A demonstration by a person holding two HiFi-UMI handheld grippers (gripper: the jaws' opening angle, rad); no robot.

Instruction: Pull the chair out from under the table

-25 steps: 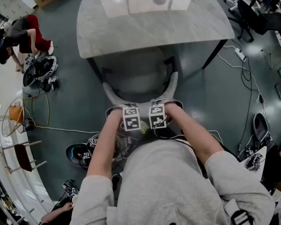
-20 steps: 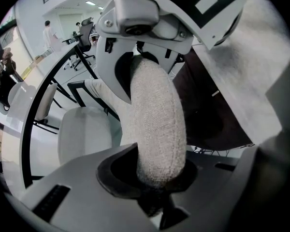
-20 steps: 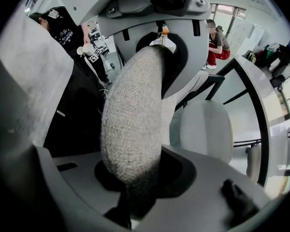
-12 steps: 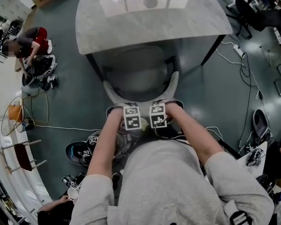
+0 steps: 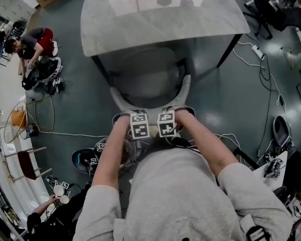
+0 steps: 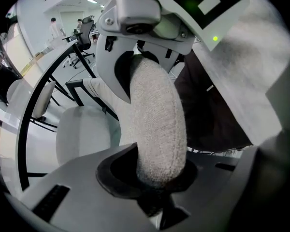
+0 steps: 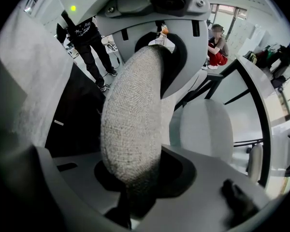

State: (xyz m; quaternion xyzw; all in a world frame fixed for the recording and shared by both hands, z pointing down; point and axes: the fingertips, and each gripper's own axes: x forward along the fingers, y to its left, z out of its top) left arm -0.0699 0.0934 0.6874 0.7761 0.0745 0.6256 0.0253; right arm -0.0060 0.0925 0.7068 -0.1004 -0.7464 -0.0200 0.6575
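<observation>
A grey upholstered chair [image 5: 145, 82] stands half under the pale marble-look table [image 5: 160, 14], its seat front hidden by the tabletop. Its curved backrest [image 5: 183, 92] faces me. My left gripper [image 5: 140, 116] and right gripper [image 5: 166, 114] sit side by side on the backrest's top edge, their marker cubes facing up. The left gripper [image 6: 154, 178] is shut on the fabric backrest [image 6: 157, 124]. The right gripper [image 7: 135, 178] is likewise shut on the backrest [image 7: 133, 124]. Each gripper view shows the other gripper further along the rim.
Black table legs [image 5: 228, 51] flank the chair. Cables [image 5: 263, 69] and a power strip lie on the grey floor at the right. A person [image 5: 32, 39] crouches among gear at the left. Office chairs [image 5: 271, 11] stand far right; a stool [image 5: 25, 164] stands near left.
The chair has come slightly further out from under the table, with more of the seat showing. Both grippers keep their hold on the backrest. People at the left have shifted.
</observation>
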